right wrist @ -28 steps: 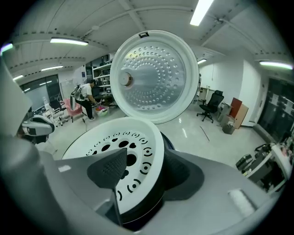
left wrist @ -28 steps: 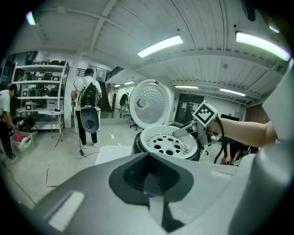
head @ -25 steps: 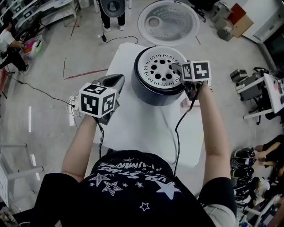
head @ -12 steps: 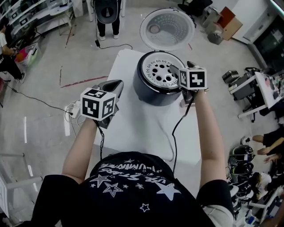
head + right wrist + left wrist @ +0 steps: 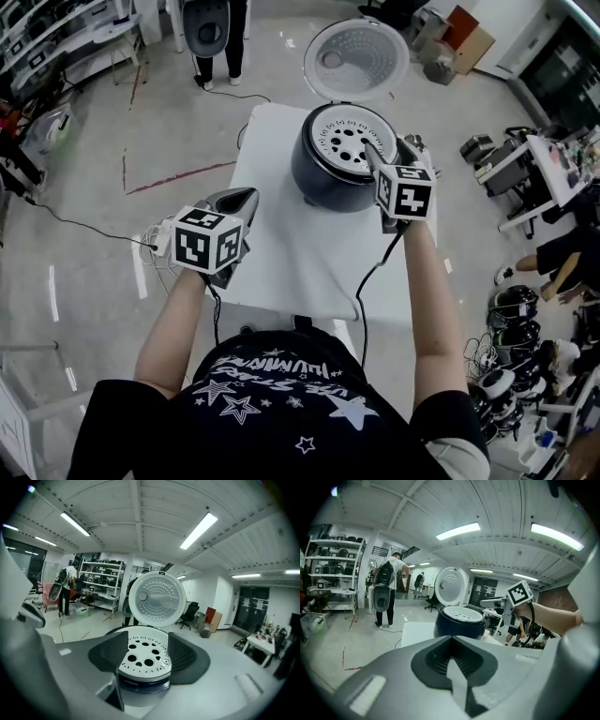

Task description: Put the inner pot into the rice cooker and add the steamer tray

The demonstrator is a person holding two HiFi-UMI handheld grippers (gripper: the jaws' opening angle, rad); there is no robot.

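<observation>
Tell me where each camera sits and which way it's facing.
Head view: on the person's head, steeply down at rice cooker on table; shows left forearm, right forearm, left gripper, right gripper.
Left gripper view: rides left gripper, along shut jaws toward cooker; shows right forearm.
Right gripper view: rides right gripper, along open, empty jaws that just closed partway, at steamer tray; no body.
All three share the cooker.

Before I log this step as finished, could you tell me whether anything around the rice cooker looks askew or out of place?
Nothing stands out. The steamer tray appears to sit level in the rice cooker, whose lid stands open.
</observation>
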